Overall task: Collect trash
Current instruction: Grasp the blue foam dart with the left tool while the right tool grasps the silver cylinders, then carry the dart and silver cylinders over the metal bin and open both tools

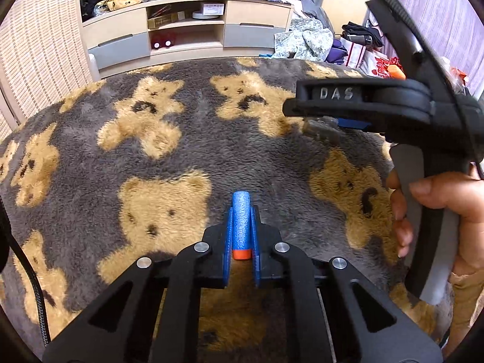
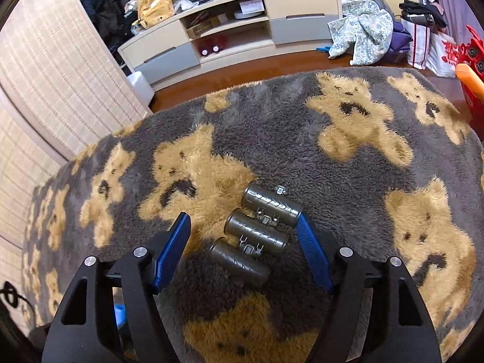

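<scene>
Left gripper (image 1: 241, 233) is clamped on one blue foam dart (image 1: 241, 220), orange tip toward the camera, just above the bear rug (image 1: 181, 151). It looks light and squashy, so mid-shaft suits it. Over on the same rug, the right gripper (image 2: 242, 251) stands apart around one chain of three dark cylinders (image 2: 257, 233), one blue pad touching an end. Stiff plastic by the look; it may flop at the links, so take the middle cylinder.

Left tool (image 1: 241, 227) clamped shut, right tool (image 2: 245, 242) spread.
</scene>
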`<state>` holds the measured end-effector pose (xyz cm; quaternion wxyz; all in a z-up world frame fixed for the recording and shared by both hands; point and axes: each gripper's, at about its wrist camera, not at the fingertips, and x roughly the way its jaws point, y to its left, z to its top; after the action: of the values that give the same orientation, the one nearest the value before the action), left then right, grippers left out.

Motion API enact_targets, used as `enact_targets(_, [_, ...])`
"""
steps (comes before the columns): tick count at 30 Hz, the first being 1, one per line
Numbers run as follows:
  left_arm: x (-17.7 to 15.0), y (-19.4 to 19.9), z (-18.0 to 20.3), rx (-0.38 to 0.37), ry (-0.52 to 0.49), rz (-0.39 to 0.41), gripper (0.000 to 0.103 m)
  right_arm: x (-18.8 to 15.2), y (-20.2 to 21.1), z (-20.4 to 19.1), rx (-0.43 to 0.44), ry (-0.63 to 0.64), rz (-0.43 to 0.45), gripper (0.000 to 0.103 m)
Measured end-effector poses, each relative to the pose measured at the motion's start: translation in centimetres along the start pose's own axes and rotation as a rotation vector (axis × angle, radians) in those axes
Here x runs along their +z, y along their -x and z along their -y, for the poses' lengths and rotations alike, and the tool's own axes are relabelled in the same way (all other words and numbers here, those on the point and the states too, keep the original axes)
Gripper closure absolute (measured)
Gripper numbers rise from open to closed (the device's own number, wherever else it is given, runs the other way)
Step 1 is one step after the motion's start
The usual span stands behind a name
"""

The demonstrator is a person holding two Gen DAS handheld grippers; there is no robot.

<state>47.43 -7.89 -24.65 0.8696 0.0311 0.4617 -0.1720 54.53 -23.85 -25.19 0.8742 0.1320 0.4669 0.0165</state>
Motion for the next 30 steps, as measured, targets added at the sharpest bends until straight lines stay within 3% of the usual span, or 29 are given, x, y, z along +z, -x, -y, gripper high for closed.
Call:
enact_targets(2, [-0.1,0.1,-0.3,0.002,0.002,-0.002,0.093,-0.3,-0.1,-0.4,-0.024,0.027,0.013,0.032])
enact_targets(4, [-0.5,0.4,-0.6,0.006,0.004,-0.003,0.093,-0.8,0.2,-0.6,-0.069,0.055,0.018,0.044])
enact_targets(8, [-1.3,1.2,-0.9,0.007,0.011,-0.009,0.093,-2.1,1.2,-0.2,-0.083,0.095,0.005,0.055])
enact_targets(20, [-6.9,6.1,0.8,-0.018,0.015,-0.044,0.093,-10.3,7.4,0.2,-0.021,0.147,-0.043,0.056])
enact_targets(30, [-13.5,12.6,3.7,-0.041,0.039,-0.038,0.093,-18.8,17.5,0.5,0.009,0.19,0.021,0.056])
